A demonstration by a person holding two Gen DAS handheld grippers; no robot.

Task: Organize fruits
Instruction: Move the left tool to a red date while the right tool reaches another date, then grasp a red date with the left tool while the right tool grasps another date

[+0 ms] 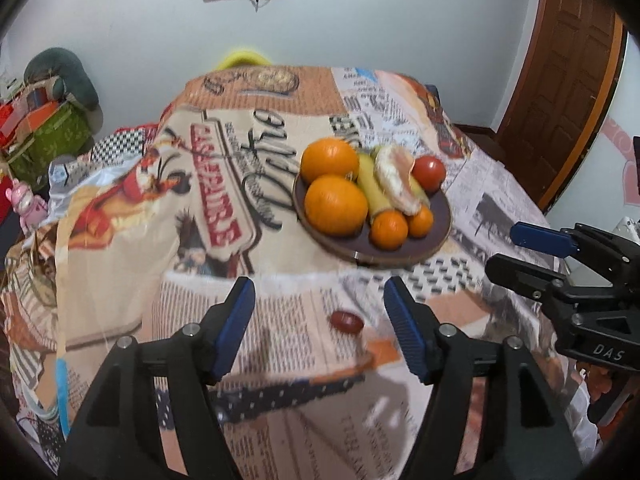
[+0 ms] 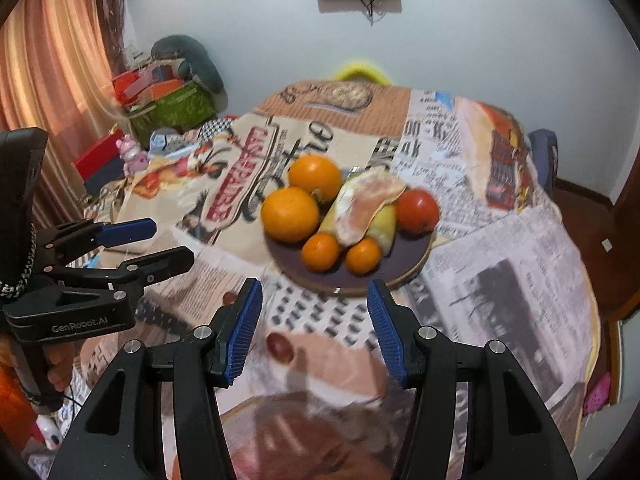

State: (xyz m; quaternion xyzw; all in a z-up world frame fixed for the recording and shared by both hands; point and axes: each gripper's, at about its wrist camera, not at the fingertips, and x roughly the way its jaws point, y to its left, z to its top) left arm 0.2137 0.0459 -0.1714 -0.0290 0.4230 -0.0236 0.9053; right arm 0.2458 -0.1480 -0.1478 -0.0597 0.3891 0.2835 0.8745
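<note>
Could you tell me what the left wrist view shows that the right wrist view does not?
Only the left wrist view shows the brown door. Only the right wrist view shows the striped curtain and a second small red fruit on the cloth. Both show the plate of oranges, banana, peeled citrus and tomato, the loose red fruit before it, and both open tools.

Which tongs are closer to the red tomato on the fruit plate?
Right, most likely. The right tongs sit at the near rim of the plate, with the tomato ahead and slightly right. The left tongs are off the plate's left side, beyond the oranges.
</note>
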